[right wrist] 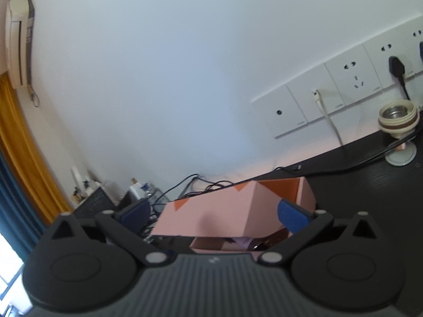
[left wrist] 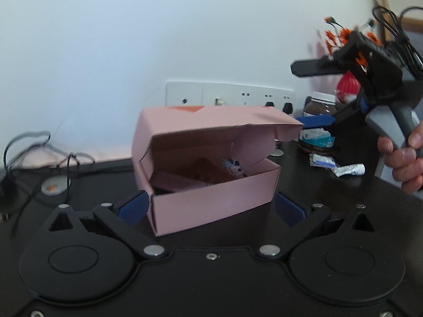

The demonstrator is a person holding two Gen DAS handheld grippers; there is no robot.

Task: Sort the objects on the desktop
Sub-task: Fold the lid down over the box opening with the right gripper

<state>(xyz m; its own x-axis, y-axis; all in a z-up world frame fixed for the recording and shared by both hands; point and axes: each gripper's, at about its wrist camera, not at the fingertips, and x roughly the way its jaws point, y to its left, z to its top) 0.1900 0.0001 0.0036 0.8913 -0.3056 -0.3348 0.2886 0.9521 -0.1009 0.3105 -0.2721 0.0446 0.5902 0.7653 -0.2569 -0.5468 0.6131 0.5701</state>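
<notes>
Bracketing pink box (left wrist: 211,198), left gripper (left wrist: 210,208) gapes.

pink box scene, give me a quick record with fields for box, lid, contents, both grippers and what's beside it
box: pink box on a dark desk
lid: half open, hinged at the back
contents: several small items, too dim to name
left hand-held gripper: open, fingers either side of the box base
right hand-held gripper: open, lower blue finger at the lid edge
beside: jar, small tube
</notes>
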